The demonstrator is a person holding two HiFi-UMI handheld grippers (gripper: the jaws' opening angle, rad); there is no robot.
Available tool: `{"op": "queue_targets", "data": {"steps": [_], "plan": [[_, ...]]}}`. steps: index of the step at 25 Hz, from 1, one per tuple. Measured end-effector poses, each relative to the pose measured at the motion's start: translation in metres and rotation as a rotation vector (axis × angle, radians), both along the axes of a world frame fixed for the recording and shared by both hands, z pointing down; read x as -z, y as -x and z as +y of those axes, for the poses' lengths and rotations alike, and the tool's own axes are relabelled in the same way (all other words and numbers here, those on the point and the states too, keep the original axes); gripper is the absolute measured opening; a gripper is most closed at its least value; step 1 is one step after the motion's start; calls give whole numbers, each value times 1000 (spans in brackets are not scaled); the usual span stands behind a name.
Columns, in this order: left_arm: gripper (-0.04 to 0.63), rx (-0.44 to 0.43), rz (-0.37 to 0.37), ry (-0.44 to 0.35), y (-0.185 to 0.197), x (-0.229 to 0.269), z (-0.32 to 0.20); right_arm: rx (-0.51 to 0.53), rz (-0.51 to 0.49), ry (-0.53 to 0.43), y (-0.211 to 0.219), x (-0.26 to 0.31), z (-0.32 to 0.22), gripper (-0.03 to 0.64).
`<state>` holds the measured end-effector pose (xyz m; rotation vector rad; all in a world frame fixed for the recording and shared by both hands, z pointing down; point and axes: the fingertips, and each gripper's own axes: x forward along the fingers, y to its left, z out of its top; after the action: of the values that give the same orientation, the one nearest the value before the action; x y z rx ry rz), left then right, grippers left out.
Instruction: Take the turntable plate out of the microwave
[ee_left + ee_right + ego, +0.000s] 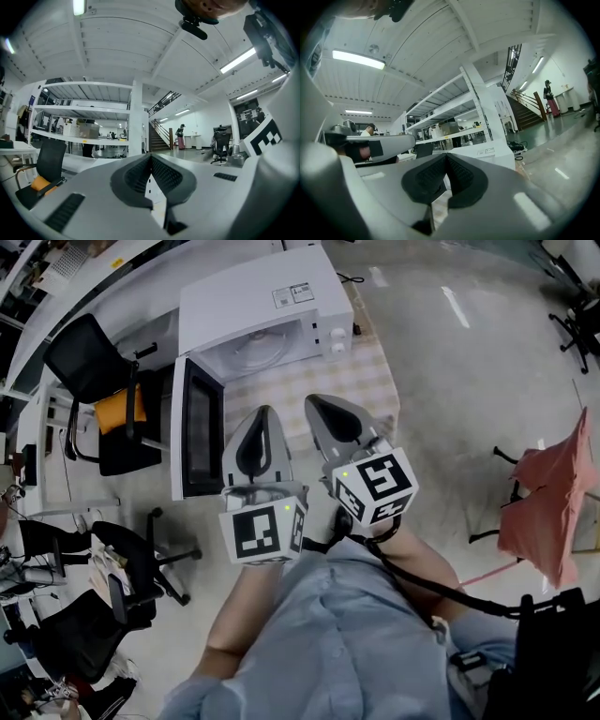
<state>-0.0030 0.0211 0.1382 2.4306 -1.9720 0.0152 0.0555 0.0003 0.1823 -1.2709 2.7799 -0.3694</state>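
In the head view a white microwave (262, 306) stands on a table with a checked cloth (361, 381). Its door (197, 427) is swung open to the left. Inside the cavity lies the clear glass turntable plate (258, 351). My left gripper (262, 412) and right gripper (315, 401) hover side by side just in front of the opening, pointing at it, both shut with nothing between the jaws. The left gripper (151, 157) shows closed black pads in its own view. So does the right gripper (446, 157), with the microwave (499, 152) ahead of it.
A black office chair with an orange cushion (108, 390) stands left of the open door. More black chairs (103, 606) crowd the lower left. A pink cloth on a stand (553, 502) is at the right, across bare floor.
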Motion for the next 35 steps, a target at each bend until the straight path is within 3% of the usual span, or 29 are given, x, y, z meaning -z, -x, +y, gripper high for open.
{"op": "queue_targets", "data": {"steps": [13,35], "plan": [[8,79,21,-33,23,5,-25,59,20,-38,18,6,-36,2],[8,31,61,28,75,-29,-149,33,51,39,70,-25,-146,2]]}}
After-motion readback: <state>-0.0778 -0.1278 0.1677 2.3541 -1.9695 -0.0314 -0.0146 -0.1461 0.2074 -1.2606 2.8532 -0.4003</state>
